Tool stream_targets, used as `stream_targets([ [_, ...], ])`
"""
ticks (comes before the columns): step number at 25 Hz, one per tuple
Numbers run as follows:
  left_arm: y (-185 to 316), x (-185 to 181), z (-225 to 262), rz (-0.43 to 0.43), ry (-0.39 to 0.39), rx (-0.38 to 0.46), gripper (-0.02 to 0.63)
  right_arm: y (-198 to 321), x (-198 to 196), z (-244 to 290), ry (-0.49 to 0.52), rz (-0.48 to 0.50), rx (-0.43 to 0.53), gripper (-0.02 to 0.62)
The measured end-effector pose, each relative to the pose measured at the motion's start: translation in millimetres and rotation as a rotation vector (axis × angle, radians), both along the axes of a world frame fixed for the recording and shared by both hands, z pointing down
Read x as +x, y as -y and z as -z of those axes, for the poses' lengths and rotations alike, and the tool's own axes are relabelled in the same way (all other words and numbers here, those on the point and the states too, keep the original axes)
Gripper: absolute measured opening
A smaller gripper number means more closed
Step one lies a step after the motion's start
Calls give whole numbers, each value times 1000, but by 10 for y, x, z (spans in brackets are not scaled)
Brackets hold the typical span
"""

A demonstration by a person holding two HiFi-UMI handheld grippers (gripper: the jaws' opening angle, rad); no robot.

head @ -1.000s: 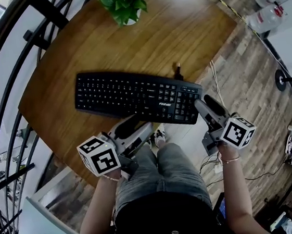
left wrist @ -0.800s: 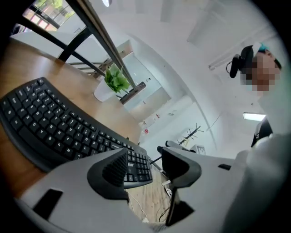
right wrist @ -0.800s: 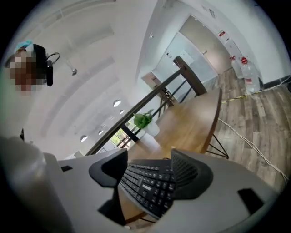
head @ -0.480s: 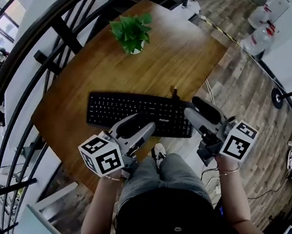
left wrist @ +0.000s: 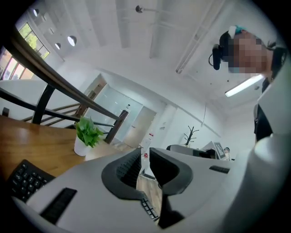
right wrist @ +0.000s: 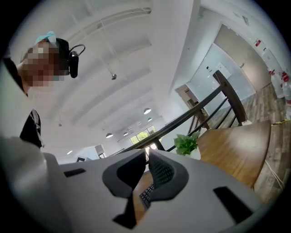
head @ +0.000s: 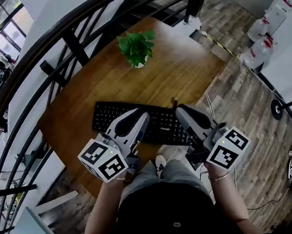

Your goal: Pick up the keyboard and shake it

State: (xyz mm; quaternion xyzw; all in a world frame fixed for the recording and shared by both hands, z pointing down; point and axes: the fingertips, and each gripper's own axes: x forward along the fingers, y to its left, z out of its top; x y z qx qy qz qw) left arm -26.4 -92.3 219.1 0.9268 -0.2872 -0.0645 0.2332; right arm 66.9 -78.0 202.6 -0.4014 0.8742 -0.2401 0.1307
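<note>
The left gripper (left wrist: 145, 154) has just been closing its jaws. They now stand almost together, with only a thin slit between the ribbed pads and nothing held in it. The right gripper (right wrist: 147, 153) has also just been closing, and its jaw tips meet, again with nothing between them. Both grippers are tilted and look out level across the room, each with its marker cube near the person's body.

In the head view the two grippers sit side by side above the near edge of the keyboard (head: 109, 118), the left one over its middle and the right one over its right end. Neither grips it. The black keyboard lies flat on the wooden table (head: 183, 78), close to the near edge, with its long side running left to right; its keys show low down beneath the jaws in both gripper views.

Farther back on the table, well apart from the keyboard, stands a potted plant (head: 137, 46) in a white pot. A dark curved railing (head: 48, 41) sweeps round the left and far sides of the table. On the plank floor to the far right stand large water bottles (head: 264, 48). The person's legs (head: 163, 175) show just near of the table edge
</note>
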Motion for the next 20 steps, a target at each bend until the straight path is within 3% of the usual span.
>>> stream_targets([
  [3,24,-22,46,37,25,36,29,47,11,-1,-24,-63,-2,31],
  [8,72,-40,-18,80,129,68,17,101,-8,-64,-130,-119,-3,26],
  [20,188,-94,-217,175,292,24,17,148,-91,-326,-346,-159,-83,26],
])
